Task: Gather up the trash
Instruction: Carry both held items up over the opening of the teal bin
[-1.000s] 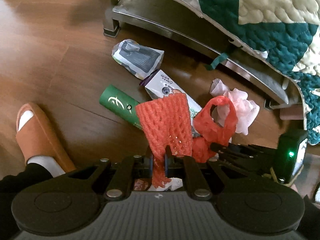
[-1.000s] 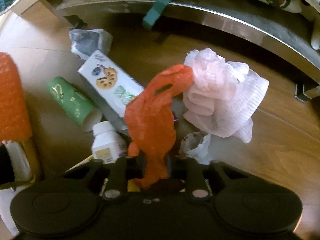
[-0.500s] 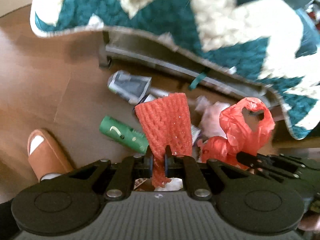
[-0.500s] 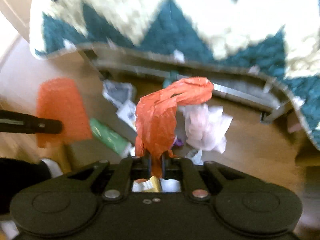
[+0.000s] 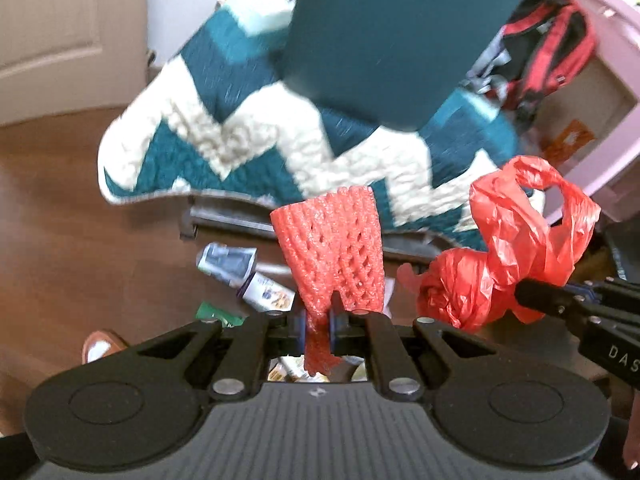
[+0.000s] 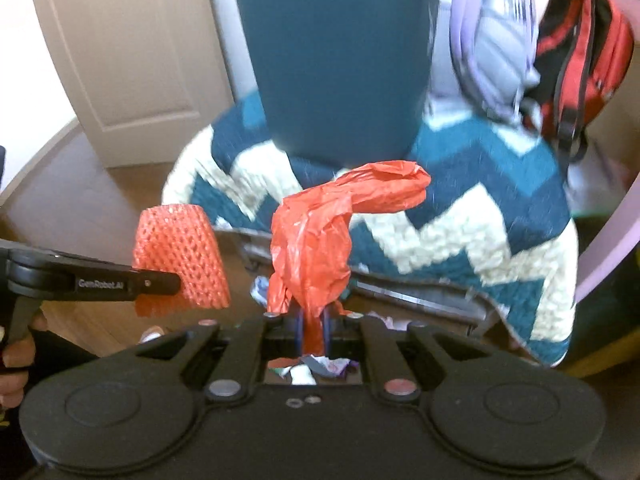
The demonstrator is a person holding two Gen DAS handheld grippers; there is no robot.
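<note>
Left wrist view: the left gripper (image 5: 319, 326) is clamped on a red foam net (image 5: 332, 256). A red bag (image 6: 316, 240) is pinched by the right gripper (image 6: 312, 330) fingers above floor litter (image 5: 244, 276).

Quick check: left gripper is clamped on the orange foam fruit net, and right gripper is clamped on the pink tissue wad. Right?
Not quite. The left gripper is shut on the orange foam fruit net, but the right gripper is shut on the crumpled red plastic bag, not pink tissue. The right wrist view shows the bag pinched between its jaws.
</note>
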